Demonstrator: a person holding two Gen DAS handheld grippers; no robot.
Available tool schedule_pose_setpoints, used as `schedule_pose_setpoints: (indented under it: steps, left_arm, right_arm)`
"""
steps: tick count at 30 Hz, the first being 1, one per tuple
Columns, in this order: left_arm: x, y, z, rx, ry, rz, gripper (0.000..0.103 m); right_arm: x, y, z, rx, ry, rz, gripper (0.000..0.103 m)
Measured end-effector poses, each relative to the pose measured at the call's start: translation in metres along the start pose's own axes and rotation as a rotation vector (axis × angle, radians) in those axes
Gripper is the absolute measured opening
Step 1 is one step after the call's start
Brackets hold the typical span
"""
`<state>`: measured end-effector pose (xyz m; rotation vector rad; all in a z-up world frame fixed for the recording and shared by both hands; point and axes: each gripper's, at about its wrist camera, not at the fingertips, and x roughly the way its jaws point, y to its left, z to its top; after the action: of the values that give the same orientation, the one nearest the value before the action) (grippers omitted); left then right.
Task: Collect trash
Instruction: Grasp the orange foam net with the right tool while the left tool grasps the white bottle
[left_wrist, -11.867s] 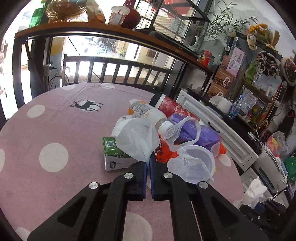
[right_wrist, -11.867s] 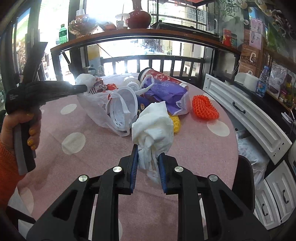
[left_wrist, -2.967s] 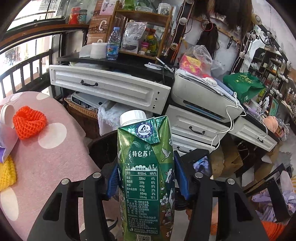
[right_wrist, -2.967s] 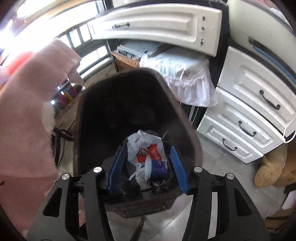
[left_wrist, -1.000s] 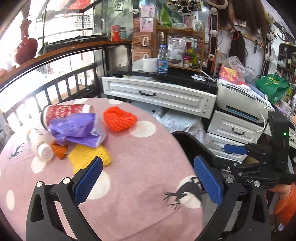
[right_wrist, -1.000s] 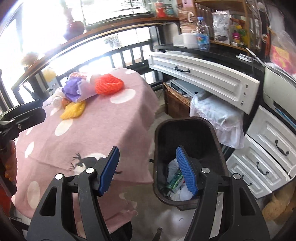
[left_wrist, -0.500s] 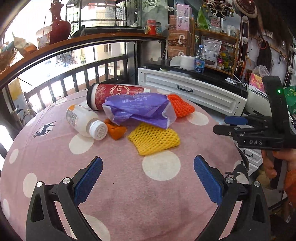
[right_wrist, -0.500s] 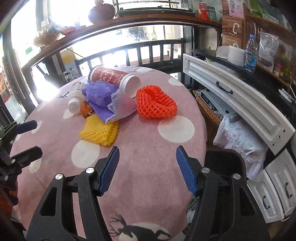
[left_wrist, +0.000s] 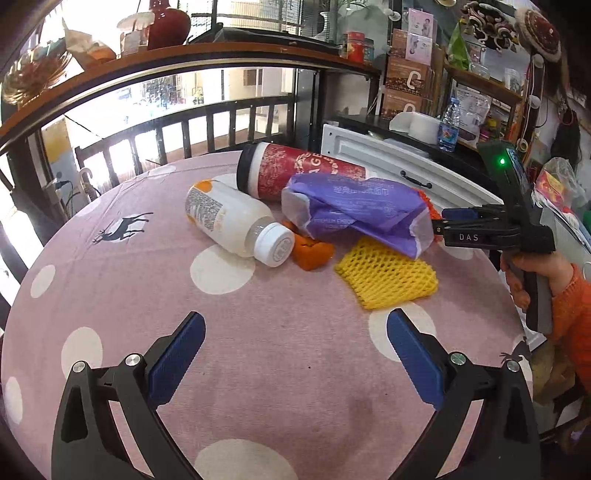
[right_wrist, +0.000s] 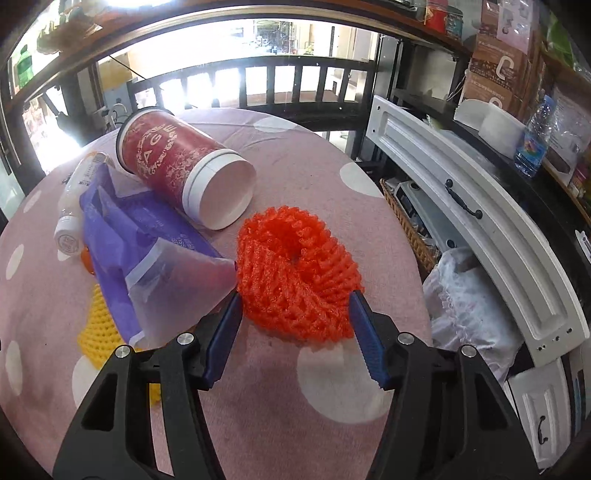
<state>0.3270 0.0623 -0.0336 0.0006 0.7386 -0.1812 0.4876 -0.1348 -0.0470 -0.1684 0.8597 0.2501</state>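
Note:
Trash lies on the pink polka-dot table (left_wrist: 258, 350): a red paper cup (left_wrist: 295, 175) on its side, a white bottle (left_wrist: 236, 225), a purple bag (left_wrist: 354, 214), an orange scrap (left_wrist: 312, 253) and a yellow foam net (left_wrist: 388, 275). My left gripper (left_wrist: 291, 349) is open and empty, well short of the pile. My right gripper (right_wrist: 295, 325) is open, its pads on either side of the orange foam net (right_wrist: 295, 277). The red cup (right_wrist: 181, 166) and purple bag (right_wrist: 147, 236) lie left of it. The right gripper also shows in the left wrist view (left_wrist: 448, 221).
White drawers (right_wrist: 461, 206) and a wicker basket (right_wrist: 410, 221) stand right of the table. A white cloth bundle (right_wrist: 469, 306) lies below them. A dark railing (left_wrist: 184, 125) and a wooden shelf with a vase (left_wrist: 168, 26) stand behind the table.
Both grippers have moved in toward the trash pile. The right gripper has come from above the bin to the orange net, its jaws now around it. Both stay open.

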Motion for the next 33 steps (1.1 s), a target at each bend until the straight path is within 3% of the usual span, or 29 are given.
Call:
schedule_pose_setpoints:
  steps: [7,9,14,20,30,33]
  left_arm:
    - [0.015,0.036,0.025,-0.166,0.038,-0.035,0.097]
    - [0.021,0.043,0.039,-0.207,0.044,-0.028,0.097]
    - [0.042,0.058,0.078,-0.291,0.059,0.026,0.097]
    - [0.086,0.064,0.109,-0.326,0.171,0.065,0.096]
    - [0.135,0.075,0.113,-0.344,0.334,0.142,0.088]
    - [0.147,0.078,0.109,-0.366,0.385,0.134,0.081]
  right_arm:
    - [0.009,0.003,0.001,-0.026,-0.015,0.006,0.023]
    - [0.005,0.005,0.001,-0.030,-0.023,0.007,0.019]
    - [-0.011,0.004,-0.002,-0.037,-0.064,-0.026,0.018]
    - [-0.035,-0.001,-0.011,-0.032,-0.109,-0.029,0.018]
    - [-0.072,-0.002,-0.038,-0.028,-0.171,-0.017,0.018]
    - [-0.077,-0.004,-0.042,-0.025,-0.182,-0.016,0.018]
